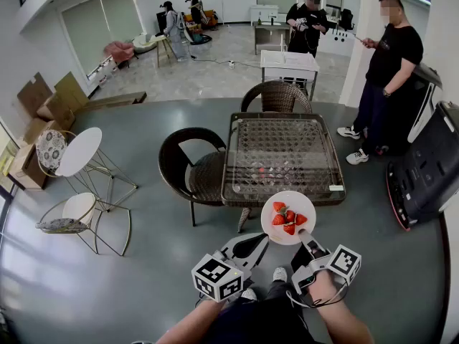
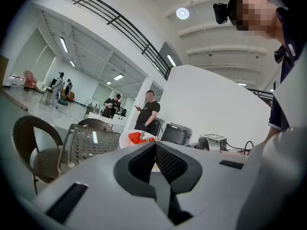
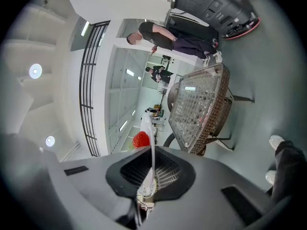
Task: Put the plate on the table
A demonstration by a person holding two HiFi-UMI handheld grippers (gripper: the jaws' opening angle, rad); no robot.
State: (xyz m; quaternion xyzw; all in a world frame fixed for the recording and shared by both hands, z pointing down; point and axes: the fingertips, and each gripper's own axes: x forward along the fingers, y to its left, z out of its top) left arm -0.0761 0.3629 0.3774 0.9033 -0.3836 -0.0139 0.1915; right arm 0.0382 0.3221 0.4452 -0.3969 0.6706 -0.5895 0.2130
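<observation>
A white plate (image 1: 288,217) carrying several strawberries (image 1: 287,218) hangs in the air just off the near edge of the glass-topped wicker table (image 1: 280,156). My right gripper (image 1: 307,242) is shut on the plate's near rim. In the right gripper view the plate (image 3: 147,128) runs edge-on between the pads, with one strawberry (image 3: 141,139) on its left side. My left gripper (image 1: 264,239) is beside the plate on its left, shut with nothing in it. In the left gripper view its pads meet (image 2: 155,146), and the plate (image 2: 125,138) shows just beyond them.
One wicker chair (image 1: 190,167) stands at the table's left, another (image 1: 278,95) at its far side. A person (image 1: 387,70) stands at the far right. A black case with a red rim (image 1: 423,170) sits to the right. White wire chairs (image 1: 79,153) are at the left.
</observation>
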